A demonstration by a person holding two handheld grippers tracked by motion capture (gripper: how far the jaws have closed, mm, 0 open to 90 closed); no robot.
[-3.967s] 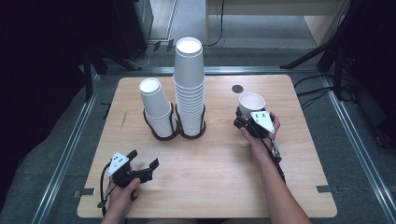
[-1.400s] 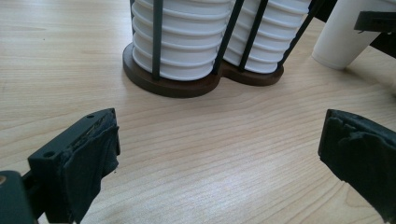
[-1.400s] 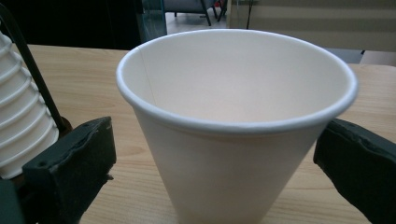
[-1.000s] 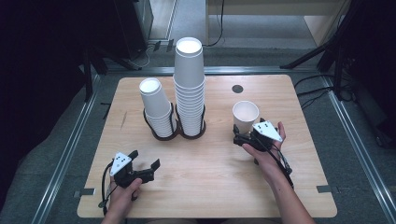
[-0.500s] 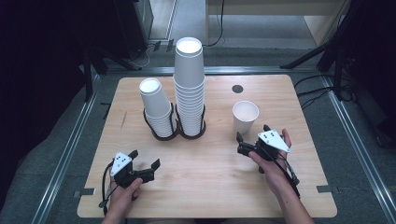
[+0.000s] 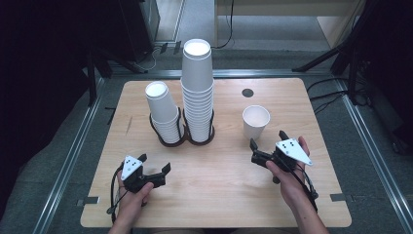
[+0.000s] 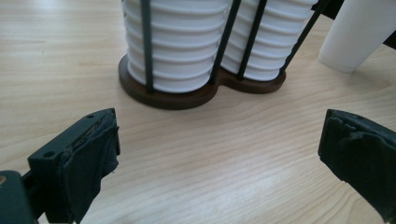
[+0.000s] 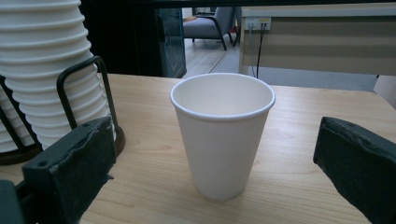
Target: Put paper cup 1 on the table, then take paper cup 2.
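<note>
Single paper cup point(image 6: 255, 121) stands upright right of the stacks, just ahead of the wide-open right gripper point(image 6: 267, 146). Probably light and crushable (grip mid-wall, gently). Left gripper point(image 6: 155, 165) gapes empty.

Single paper cup point(image 6: 255, 122): plain white inside and out, no print. Both cup stacks point(image 6: 197, 92) white too, showing horizontal ribbing from stacked rims. Cup holder point(image 6: 181, 139): black wire uprights on a dark brown base. Surface point(image 6: 219, 195): light wood, fine pale grain streaks, small black round spot point(image 6: 247, 92) near the far edge. Left claw point(image 6: 155, 170) and right claw point(image 6: 267, 144): black bodies, dark grey-black pads, each with a light grey triangular plate carrying dark dots. Floor point(image 6: 58, 161) grey.
</note>
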